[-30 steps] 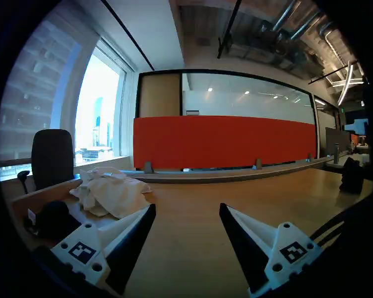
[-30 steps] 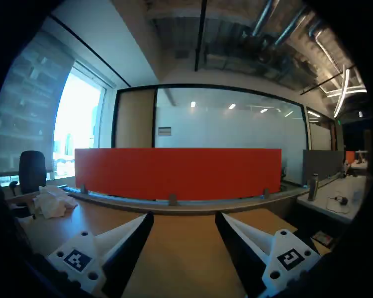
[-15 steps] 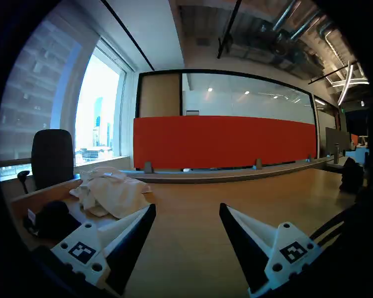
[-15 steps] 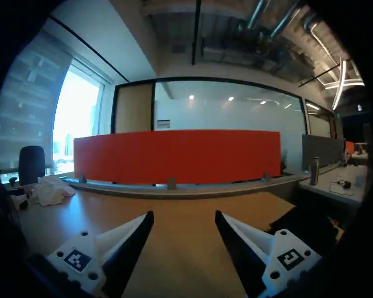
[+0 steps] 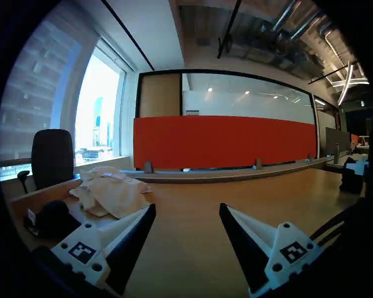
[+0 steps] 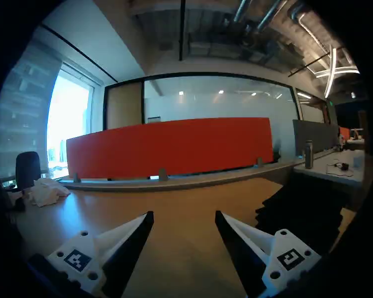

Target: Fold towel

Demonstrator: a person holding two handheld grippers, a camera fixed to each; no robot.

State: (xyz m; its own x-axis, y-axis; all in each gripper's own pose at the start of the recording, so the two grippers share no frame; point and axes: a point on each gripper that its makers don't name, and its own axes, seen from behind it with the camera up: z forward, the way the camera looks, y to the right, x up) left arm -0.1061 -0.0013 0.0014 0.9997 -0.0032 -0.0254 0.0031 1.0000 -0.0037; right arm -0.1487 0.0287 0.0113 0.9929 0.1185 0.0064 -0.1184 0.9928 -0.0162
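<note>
A crumpled cream towel [image 5: 112,191] lies on the wooden desk [image 5: 201,208] ahead and to the left in the left gripper view. My left gripper [image 5: 187,211] hovers low over the desk, open and holding nothing, a short way from the towel. In the right gripper view the same towel [image 6: 46,191] is small at the far left of the desk [image 6: 176,218]. My right gripper [image 6: 184,217] is open with nothing between its fingers, far from the towel. A stack of dark cloths [image 6: 303,211] sits to its right.
A red divider panel [image 5: 224,141] runs along the desk's far edge. A black office chair [image 5: 51,156] stands by the window at left. A small dark object [image 5: 52,218] rests on the desk near the left fingertip. A dark item [image 5: 351,179] sits at the desk's right end.
The right gripper has moved and turned over the desk, bringing the dark stack into sight at its right. The left gripper has stayed almost still.
</note>
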